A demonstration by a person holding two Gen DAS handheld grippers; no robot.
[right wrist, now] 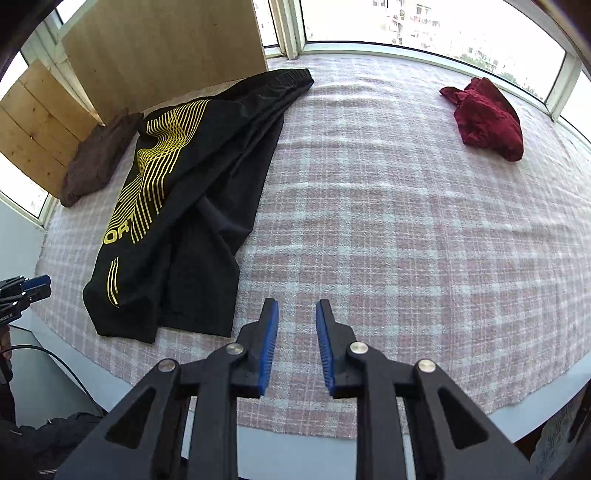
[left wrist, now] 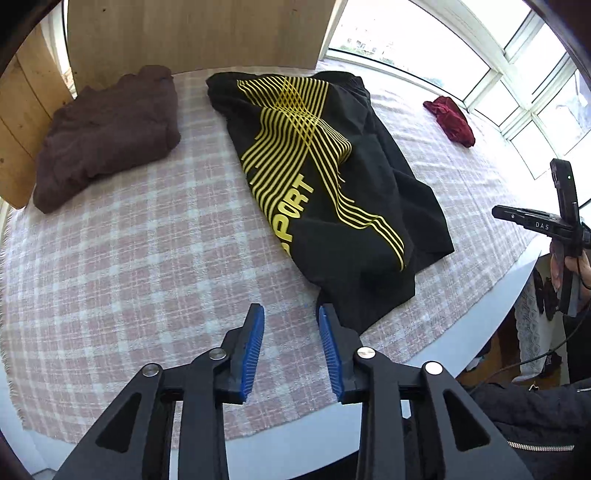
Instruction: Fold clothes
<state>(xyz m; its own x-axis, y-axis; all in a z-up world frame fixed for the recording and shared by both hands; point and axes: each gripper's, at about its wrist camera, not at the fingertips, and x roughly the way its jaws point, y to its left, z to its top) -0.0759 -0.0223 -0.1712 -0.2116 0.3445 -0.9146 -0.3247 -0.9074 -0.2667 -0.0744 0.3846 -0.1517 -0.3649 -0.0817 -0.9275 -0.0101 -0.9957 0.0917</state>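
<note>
- Hovering above the checked cloth (left wrist: pixel 129 258), the left gripper (left wrist: pixel 291 314) is standing with its jaws parted and nothing between its blue pads (left wrist: pixel 253 343); its tips are sitting just beside the near hem of the black shorts (left wrist: pixel 332 177).
- The right gripper (right wrist: pixel 297 310) is likewise released and empty, poised over bare cloth to the right of the shorts.
- The black shorts are lying lengthwise on the cloth-covered table (right wrist: pixel 66 376), waistband at the far end, hems toward the near edge, apparently already folded leg over leg; the yellow striped print is facing up.
- The brown garment (left wrist: pixel 107 133) is resting folded at the far left against the wooden board (left wrist: pixel 192 33); the red garment (right wrist: pixel 487 118) is lying crumpled at the far right, well apart from the rest.
- The step in hand is judged to be the next fold of the shorts, hems toward waistband.
- To do it well, the operator should be taking one near corner in each gripper, pinching all layers rather than the top one alone.
- Both corners should be travelling level and together, so the fold line is staying square to the side seams.
- The loose wrinkle along the right leg is worth flattening first, or it will be trapped inside the fold.
- The near hem is lying close to the table edge; pulling toward the person risks dragging the cloth off.
</note>
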